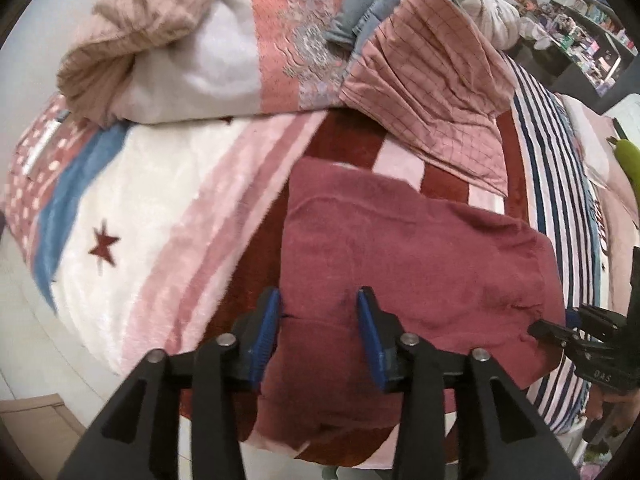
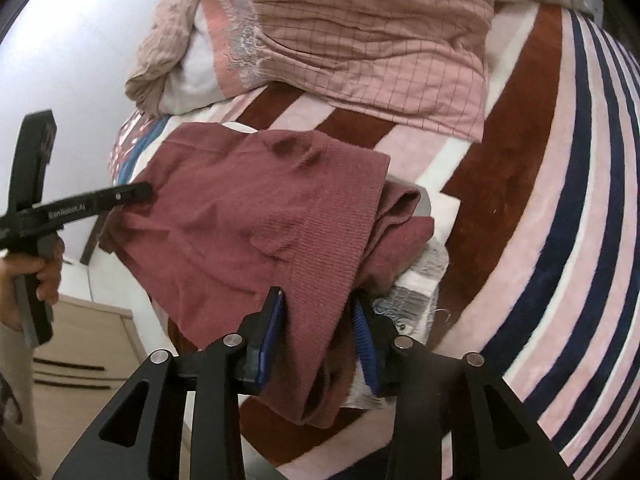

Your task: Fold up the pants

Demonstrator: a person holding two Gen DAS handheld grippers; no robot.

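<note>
Starting at the fingers: the left gripper [image 1: 318,308] has its blue-padded fingers [image 1: 267,320] spread wide, sitting over the near edge of the pants [image 1: 400,248] with cloth between them but not pinched, as far as I can tell. The right gripper [image 2: 318,312] is much the same from its own camera: fingers [image 2: 272,320] apart with a thick ribbed band of the pants running up between them, touching the left pad at least. Whether it's really clamping, I can't tell; looks more like resting around the fabric.

Out past the fingers, the dark red pants lie on the bed's striped blanket [image 1: 168,208], already doubled into a chunky rectangle. From the right camera you can see stacked layers bunched just right of the fingers, so at least one fold seems done. The edges are lumpy, though, so I'd guess what's left is another fold or just tidying and flattening.

Farther out beyond the pants there's a pink checked cloth [image 2: 380,48] and a heap of rumpled bedding [image 1: 168,60], well apart from the fingers.
</note>
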